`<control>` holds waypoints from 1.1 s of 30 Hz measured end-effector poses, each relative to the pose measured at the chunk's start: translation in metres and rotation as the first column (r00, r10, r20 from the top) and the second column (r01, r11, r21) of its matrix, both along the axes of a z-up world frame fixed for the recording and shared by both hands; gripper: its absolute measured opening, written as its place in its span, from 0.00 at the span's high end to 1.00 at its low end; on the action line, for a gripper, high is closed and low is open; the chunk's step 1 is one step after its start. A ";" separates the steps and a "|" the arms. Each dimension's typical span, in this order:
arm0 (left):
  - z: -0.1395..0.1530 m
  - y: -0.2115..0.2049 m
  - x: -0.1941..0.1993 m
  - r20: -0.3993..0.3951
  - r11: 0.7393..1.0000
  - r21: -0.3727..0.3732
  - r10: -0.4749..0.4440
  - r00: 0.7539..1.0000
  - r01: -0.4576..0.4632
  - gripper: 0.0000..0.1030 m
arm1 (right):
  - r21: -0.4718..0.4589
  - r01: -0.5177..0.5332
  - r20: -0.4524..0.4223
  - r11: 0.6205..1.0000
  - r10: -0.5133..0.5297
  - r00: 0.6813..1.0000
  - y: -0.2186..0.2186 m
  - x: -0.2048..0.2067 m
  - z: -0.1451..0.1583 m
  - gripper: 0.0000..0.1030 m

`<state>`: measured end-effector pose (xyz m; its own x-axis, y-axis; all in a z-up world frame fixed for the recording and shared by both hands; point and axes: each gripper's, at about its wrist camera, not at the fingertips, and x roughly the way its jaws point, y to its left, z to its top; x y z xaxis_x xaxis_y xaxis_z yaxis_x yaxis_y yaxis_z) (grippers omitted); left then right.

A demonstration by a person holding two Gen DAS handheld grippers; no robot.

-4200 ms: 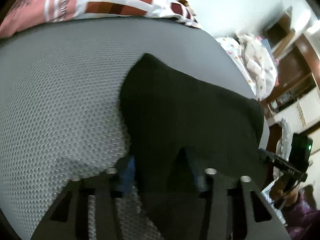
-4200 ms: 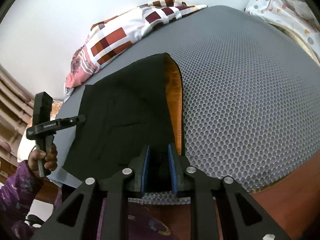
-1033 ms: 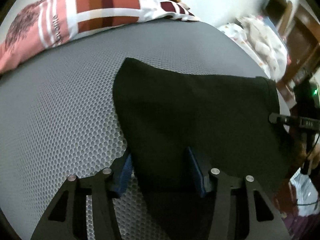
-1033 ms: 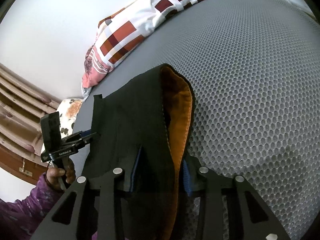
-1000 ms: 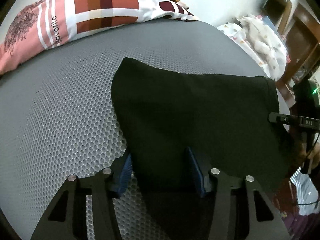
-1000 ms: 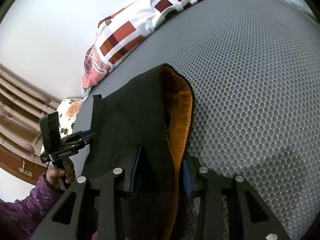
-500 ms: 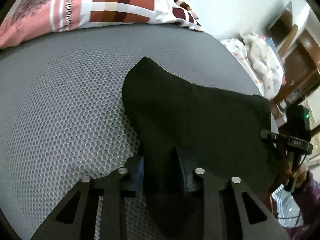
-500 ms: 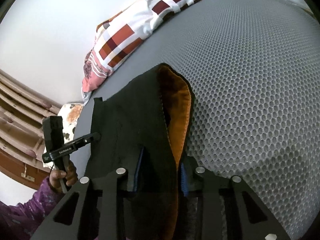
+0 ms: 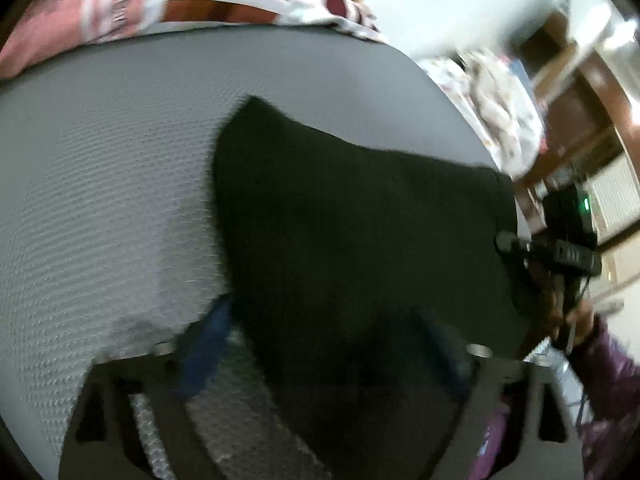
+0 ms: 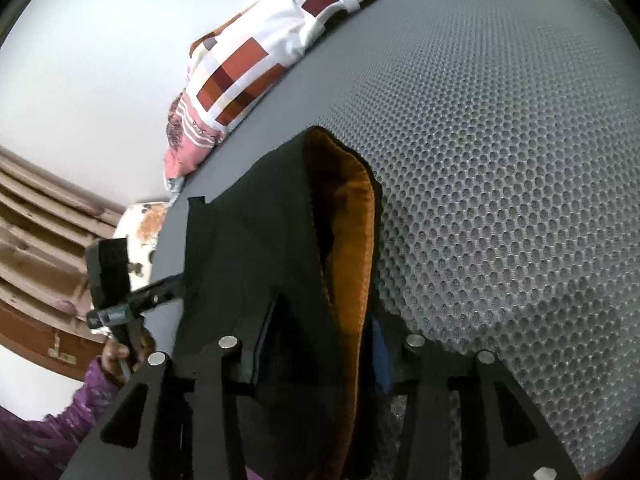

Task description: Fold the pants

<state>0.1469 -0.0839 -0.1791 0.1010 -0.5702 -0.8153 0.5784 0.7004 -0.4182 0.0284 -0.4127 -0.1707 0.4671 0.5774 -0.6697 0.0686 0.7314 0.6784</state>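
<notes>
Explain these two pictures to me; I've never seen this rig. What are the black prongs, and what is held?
No robot: a person holds a two-finger gripper in each hand, each with a camera looking along those prongs. One picture is from the left gripper, one from the right gripper. Black pants lie on a grey mattress, pillow behind. Both jaws have just been opening: the left stand wide, cloth loose between; the right straddle the orange-lined waistband, grip unclear.

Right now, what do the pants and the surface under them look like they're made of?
Pants: matte black woven-looking cloth, limp and creased, with an orange fleecy-looking lining at the opening; fibre unclear. Bed surface: grey open mesh, probably synthetic, judging by its honeycomb holes.
</notes>
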 end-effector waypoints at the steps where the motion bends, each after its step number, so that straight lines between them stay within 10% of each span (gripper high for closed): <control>1: 0.000 -0.006 -0.002 0.035 1.000 0.020 -0.006 0.999 0.005 0.08 | 0.004 -0.003 -0.001 1.000 0.003 1.000 0.000 0.001 -0.001 0.61; 4: 0.000 -0.014 -0.006 0.051 1.000 -0.012 0.029 0.998 -0.029 0.09 | -0.024 -0.031 0.011 0.999 0.031 0.999 0.005 0.003 0.000 0.63; 9: 0.000 0.002 -0.002 0.058 0.990 -0.024 0.137 0.989 -0.136 0.68 | 0.012 -0.018 0.015 1.000 0.018 1.000 0.012 0.005 0.000 0.73; 33: 0.036 0.119 -0.001 0.097 0.947 -0.098 0.316 0.944 -0.306 0.81 | 0.178 -0.102 0.043 0.979 0.095 0.995 0.109 0.037 0.024 0.79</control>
